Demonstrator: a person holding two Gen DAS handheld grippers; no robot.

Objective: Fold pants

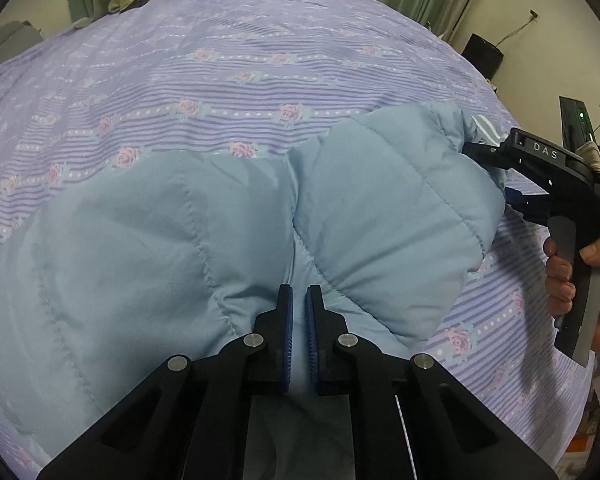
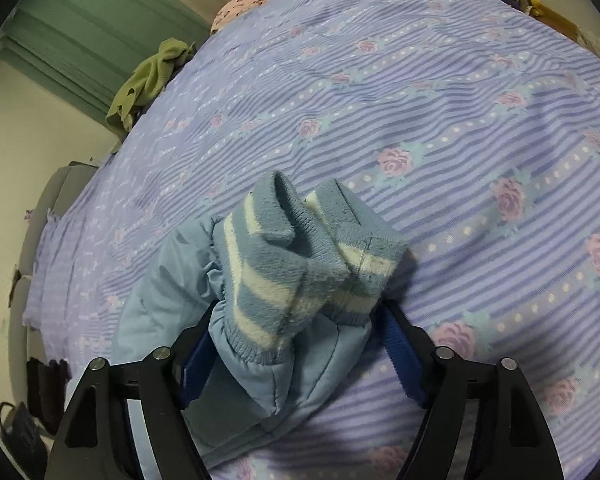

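**Mia:** What is the biggest thing here?

**Ben:** The bed point(image 1: 260, 60). It has a purple cover with stripes and pink roses. It fills most of both views.

**Mia:** And the pants?

**Ben:** The pants point(image 1: 160, 232) are puffy and light blue, with stitched lines. They lie on the near part of the bed. One leg is folded up and over, so it makes a fat hump on the right side.

**Mia:** What is at the end of that leg?

**Ben:** Fuzzy cuffs point(image 2: 300, 256) with blue and cream stripes. They stick up from the bed in the right wrist view.

**Mia:** What is the right gripper doing?

**Ben:** The right gripper point(image 2: 300, 344) is wide open. The leg end sits between its two blue pads point(image 2: 404, 356), one on each side. I cannot tell if the pads touch the cloth. A hand point(image 1: 568, 276) holds its black handle at the right edge of the bed.

**Mia:** And the left one?

**Ben:** The left gripper point(image 1: 298, 320) is over the middle of the pants. Its fingers are almost together, with just a thin gap. I cannot tell if any cloth is pinched there.

**Mia:** Anything small far away?

**Ben:** A green cloth point(image 2: 152, 80) and a pink cloth point(image 2: 240, 4) sit at the far edge of the bed, by the green curtain point(image 2: 100, 32).
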